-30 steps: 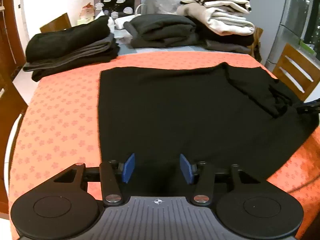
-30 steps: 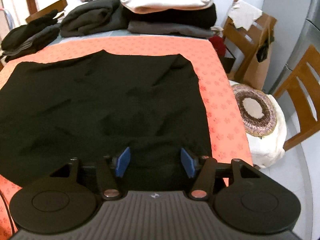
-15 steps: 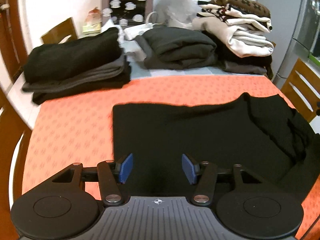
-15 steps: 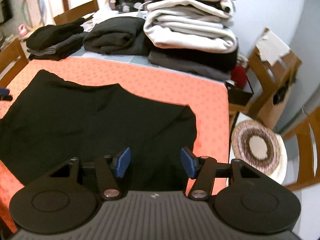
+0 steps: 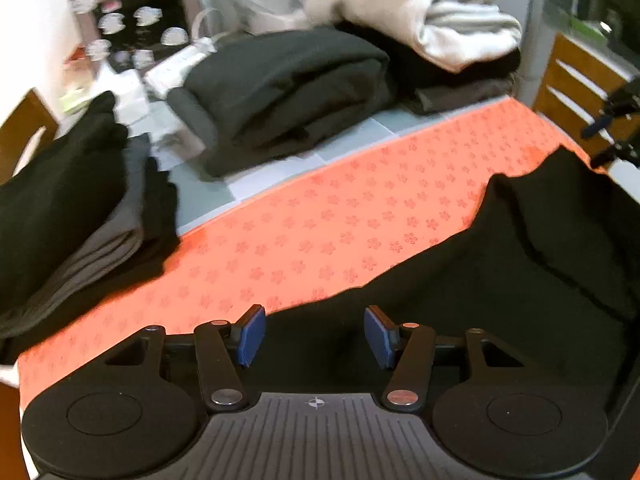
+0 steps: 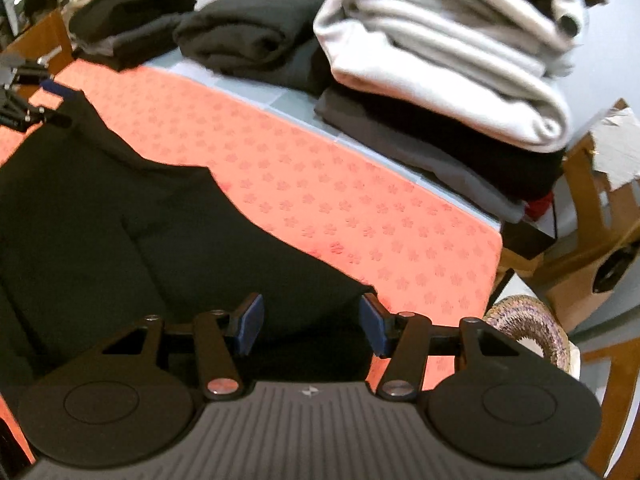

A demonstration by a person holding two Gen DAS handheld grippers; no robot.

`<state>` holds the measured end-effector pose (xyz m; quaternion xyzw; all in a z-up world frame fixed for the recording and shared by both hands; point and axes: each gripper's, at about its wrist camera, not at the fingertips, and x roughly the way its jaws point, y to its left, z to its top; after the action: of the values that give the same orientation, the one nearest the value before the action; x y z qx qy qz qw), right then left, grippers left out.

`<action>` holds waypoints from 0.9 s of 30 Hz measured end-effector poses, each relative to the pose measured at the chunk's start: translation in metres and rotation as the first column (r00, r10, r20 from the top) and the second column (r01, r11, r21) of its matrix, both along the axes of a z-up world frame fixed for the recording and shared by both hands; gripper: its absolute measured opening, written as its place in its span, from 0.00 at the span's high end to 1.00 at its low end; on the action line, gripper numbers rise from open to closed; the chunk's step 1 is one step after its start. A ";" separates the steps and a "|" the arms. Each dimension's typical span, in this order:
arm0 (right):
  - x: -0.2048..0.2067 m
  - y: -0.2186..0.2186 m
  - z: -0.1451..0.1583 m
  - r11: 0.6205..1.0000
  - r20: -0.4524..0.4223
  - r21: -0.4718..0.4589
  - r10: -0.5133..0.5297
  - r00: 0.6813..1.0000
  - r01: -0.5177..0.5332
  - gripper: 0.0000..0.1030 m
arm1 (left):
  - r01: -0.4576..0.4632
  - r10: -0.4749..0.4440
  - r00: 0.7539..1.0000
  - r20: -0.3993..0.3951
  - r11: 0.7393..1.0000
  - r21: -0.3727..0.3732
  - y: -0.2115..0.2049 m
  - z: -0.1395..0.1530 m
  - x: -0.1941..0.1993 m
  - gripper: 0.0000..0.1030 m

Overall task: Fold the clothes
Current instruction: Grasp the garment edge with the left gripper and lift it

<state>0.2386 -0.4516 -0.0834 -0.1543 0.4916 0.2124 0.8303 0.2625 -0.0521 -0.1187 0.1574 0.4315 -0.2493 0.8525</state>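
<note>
Black garment [image 5: 500, 292] spread flat on orange tabletop [image 5: 320, 216], ready for folding. Left gripper [image 5: 315, 335] and right gripper [image 6: 311, 323] over far corners, fingers open, gripping nothing. Folded stacks [image 6: 440, 40] parked far, clear of work area.

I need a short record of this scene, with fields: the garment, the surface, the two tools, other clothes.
garment: black garment lying spread out, not yet folded
surface: orange mat with flower print
left tool: open, over one far corner of the garment, holding nothing
right tool: open, over the other far corner, holding nothing
other clothes: folded stacks behind the mat
</note>
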 end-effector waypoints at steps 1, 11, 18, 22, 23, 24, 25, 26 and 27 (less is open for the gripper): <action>0.006 -0.001 -0.005 1.000 -0.010 -0.002 0.009 1.000 -0.009 0.42 | 0.015 -0.014 1.000 -0.009 1.000 0.008 -0.002 -0.002 0.005 0.44; 0.052 -0.004 -0.030 0.994 -0.123 0.050 0.098 0.988 -0.092 0.41 | 0.118 -0.111 0.983 -0.145 0.992 0.041 -0.010 -0.022 0.040 0.45; 0.060 -0.008 -0.042 0.992 -0.174 0.087 0.104 0.979 -0.090 0.43 | 0.107 -0.102 0.984 -0.146 0.994 0.024 -0.006 -0.022 0.038 0.69; 0.052 -0.003 -0.038 0.991 -0.163 0.086 0.112 0.980 -0.099 0.79 | 0.113 -0.111 0.990 -0.093 0.993 0.024 -0.007 -0.015 0.024 0.95; 0.049 -0.001 -0.035 0.991 -0.159 0.081 0.115 0.981 -0.103 0.88 | 0.118 -0.115 0.991 -0.070 0.993 0.030 -0.008 -0.012 0.019 0.95; 0.046 0.001 -0.033 0.991 -0.155 0.077 0.118 0.981 -0.107 0.91 | 0.115 -0.113 0.992 -0.048 0.993 0.033 -0.008 -0.008 0.013 0.95; 0.043 0.003 -0.030 0.992 -0.148 0.071 0.118 0.982 -0.109 0.94 | 0.108 -0.107 0.994 -0.027 0.994 0.032 -0.008 -0.004 0.008 0.95; 0.037 0.005 -0.025 0.992 -0.134 0.061 0.115 0.984 -0.107 0.95 | 0.101 -0.101 0.995 -0.007 0.994 0.030 -0.007 0.001 0.003 0.95; 0.032 0.006 -0.020 0.993 -0.119 0.053 0.112 0.987 -0.106 0.95 | 0.094 -0.094 0.995 0.013 0.995 0.029 -0.007 0.006 -0.003 0.95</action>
<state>0.2706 -0.4453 -0.1035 -0.1484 0.5270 0.2778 0.7894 0.2600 -0.0591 -0.1129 0.1912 0.4211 -0.2820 0.8406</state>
